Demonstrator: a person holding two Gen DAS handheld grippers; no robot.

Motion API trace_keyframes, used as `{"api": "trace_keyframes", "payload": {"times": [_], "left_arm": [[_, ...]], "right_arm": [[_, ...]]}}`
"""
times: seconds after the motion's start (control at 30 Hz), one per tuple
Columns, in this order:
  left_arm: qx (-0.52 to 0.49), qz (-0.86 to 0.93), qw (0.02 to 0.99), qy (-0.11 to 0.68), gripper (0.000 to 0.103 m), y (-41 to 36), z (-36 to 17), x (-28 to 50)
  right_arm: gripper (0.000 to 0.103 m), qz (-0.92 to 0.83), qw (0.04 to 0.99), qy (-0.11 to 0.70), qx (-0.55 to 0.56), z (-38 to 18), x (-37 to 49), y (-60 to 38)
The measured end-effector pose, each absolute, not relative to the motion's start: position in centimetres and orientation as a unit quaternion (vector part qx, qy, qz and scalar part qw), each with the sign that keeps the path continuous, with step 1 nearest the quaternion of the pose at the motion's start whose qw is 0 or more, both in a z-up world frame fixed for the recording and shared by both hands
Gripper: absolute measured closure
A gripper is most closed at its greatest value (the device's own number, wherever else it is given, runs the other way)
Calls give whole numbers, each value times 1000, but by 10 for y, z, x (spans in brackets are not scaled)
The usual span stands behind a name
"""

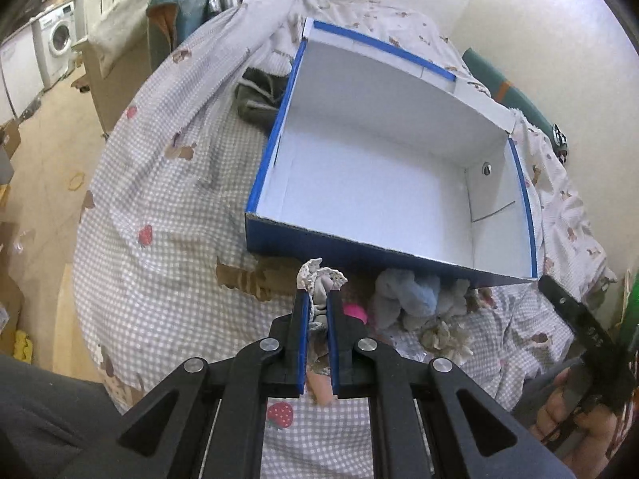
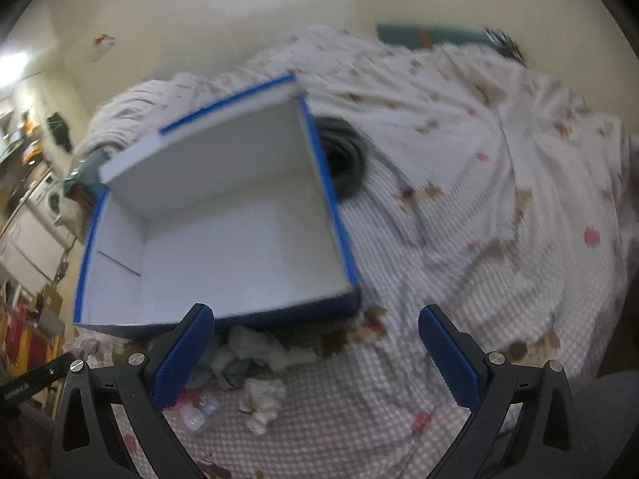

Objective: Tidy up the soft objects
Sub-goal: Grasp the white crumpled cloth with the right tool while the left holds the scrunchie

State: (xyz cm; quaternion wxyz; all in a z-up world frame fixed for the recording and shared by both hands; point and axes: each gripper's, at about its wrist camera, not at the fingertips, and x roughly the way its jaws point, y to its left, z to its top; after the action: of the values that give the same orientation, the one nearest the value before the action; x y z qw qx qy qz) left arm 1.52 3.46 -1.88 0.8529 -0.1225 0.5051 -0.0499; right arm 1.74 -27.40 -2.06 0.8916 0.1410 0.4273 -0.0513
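Observation:
My left gripper (image 1: 318, 297) is shut on a small grey sock with a lace cuff (image 1: 319, 279), lifted just in front of the near wall of a blue box with a white inside (image 1: 359, 183). A pile of socks lies on the bed by that wall: light blue ones (image 1: 415, 295), a beige frilly one (image 1: 443, 337) and something pink (image 1: 354, 312). My right gripper (image 2: 315, 335) stands open above the bed, with nothing between its fingers. The blue box (image 2: 223, 235) and the sock pile (image 2: 255, 363) lie ahead of it, to the left.
A checked bedsheet with strawberry and bear prints (image 1: 167, 215) covers the bed. Dark clothing (image 1: 259, 99) lies behind the box's left side. A black coiled thing (image 2: 345, 159) sits right of the box. A white wall stands behind. A washing machine (image 1: 56, 40) is far left.

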Motion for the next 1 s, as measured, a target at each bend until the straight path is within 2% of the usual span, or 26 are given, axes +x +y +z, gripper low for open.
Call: {"api": "trace_keyframes", "payload": {"times": [0.1,0.3,0.4,0.53,0.6,0.67,0.7,0.77,0.87,1.0], "left_arm": [[-130,-49,847,513,95,35,-26,12],[-119,-50,855,503,95,30,-21,9],[-123,-49,854,503,95,33,-20,8],[-125,-51,852,506,95,35,-21,8],[-125,-52,850,509,95,34,-22,10],[-122,-52,849,511,95,33,-24,11],[-121,-52,849,511,95,32,-24,12],[-117,-51,849,512,95,30,-25,13],[-113,-47,850,512,95,31,-27,13],[-109,-35,856,504,95,36,-25,10]], "right_arm": [[0,-36,873,467,139,-37,23,-270],[0,28,845,529,67,-67,35,-222],[12,40,823,565,50,-89,40,-205],[16,39,805,590,56,-108,43,-198],[26,41,802,592,67,-110,46,-200],[50,45,797,597,85,-113,48,-205],[54,48,792,601,96,-115,49,-208],[69,53,785,606,116,-117,49,-213],[80,65,783,606,124,-109,45,-219],[83,80,788,595,134,-91,33,-221]]}}
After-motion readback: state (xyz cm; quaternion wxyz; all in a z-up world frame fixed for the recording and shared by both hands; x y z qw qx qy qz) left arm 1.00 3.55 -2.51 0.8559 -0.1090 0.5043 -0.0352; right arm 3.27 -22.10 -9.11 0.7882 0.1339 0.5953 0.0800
